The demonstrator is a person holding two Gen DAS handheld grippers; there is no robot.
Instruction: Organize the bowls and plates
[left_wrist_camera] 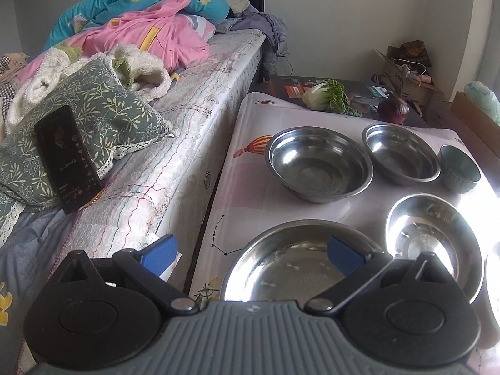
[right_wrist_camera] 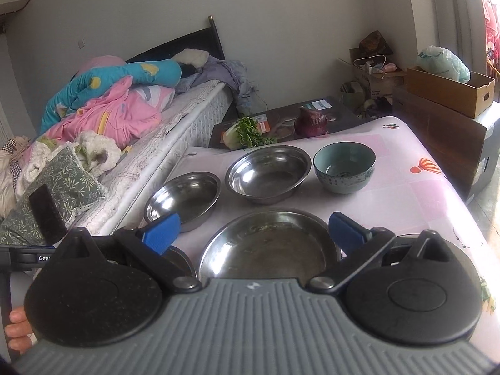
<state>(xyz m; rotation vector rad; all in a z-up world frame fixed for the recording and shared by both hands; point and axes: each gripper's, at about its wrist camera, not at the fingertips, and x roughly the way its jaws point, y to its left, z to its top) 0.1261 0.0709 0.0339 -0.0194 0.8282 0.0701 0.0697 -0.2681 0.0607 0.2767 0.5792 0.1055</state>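
Observation:
Several steel bowls and one teal ceramic bowl (left_wrist_camera: 459,168) stand apart on the pink-clothed table (left_wrist_camera: 250,172). In the left wrist view a wide steel bowl (left_wrist_camera: 318,164) and a smaller one (left_wrist_camera: 403,154) form the back row with the teal bowl. In front lie a large steel bowl (left_wrist_camera: 293,268) and a shiny one (left_wrist_camera: 434,243). My left gripper (left_wrist_camera: 251,254) hangs open over the large front bowl's left rim, holding nothing. My right gripper (right_wrist_camera: 253,232) is open above another front steel bowl (right_wrist_camera: 268,247), behind which sit two steel bowls (right_wrist_camera: 268,173) (right_wrist_camera: 184,198) and the teal bowl (right_wrist_camera: 343,167).
A bed (left_wrist_camera: 193,131) with quilts, a pillow and a propped phone (left_wrist_camera: 67,159) runs along the table's left edge. Behind the table lie a cabbage (right_wrist_camera: 243,132) and a red onion (right_wrist_camera: 311,122). Cardboard boxes (right_wrist_camera: 450,93) stand at the back right. A hand (right_wrist_camera: 15,328) shows at lower left.

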